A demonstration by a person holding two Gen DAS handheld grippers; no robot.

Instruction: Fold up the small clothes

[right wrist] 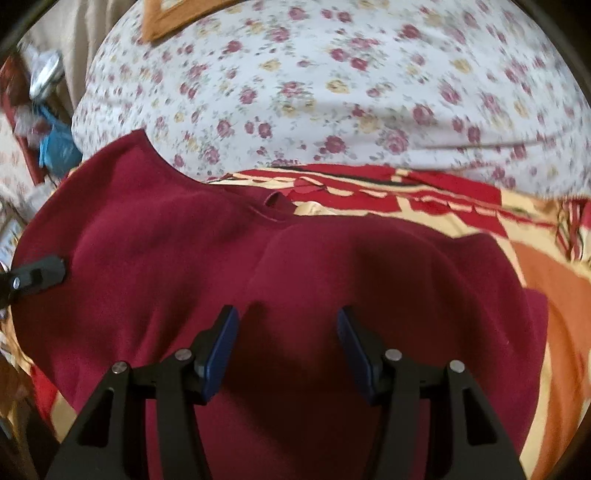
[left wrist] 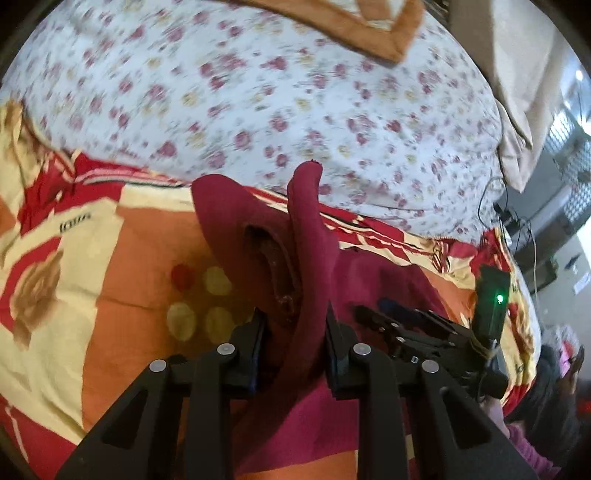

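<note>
My left gripper (left wrist: 295,325) has its fingers clamped on a raised fold of the maroon garment (left wrist: 310,229). My right gripper (right wrist: 288,332), fingers apart, hangs over the garment's middle; the blanket (right wrist: 546,288) lies at three o'clock.

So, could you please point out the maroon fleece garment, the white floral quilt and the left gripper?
Maroon fleece garment (right wrist: 332,266): right wrist view, flat middle.
White floral quilt (right wrist: 332,92): right wrist view, top surface.
Left gripper (left wrist: 295,325): left wrist view, between fingertips.

One maroon garment (right wrist: 207,258) lies on one patterned blanket (left wrist: 140,266), which bears four round dots (left wrist: 199,299) (one red, three pale). Behind lies one floral quilt (right wrist: 351,96) and one orange-bordered cloth (left wrist: 388,33). Two grippers: the left gripper (left wrist: 295,325) and the right gripper (right wrist: 288,336), two fingers each.
</note>
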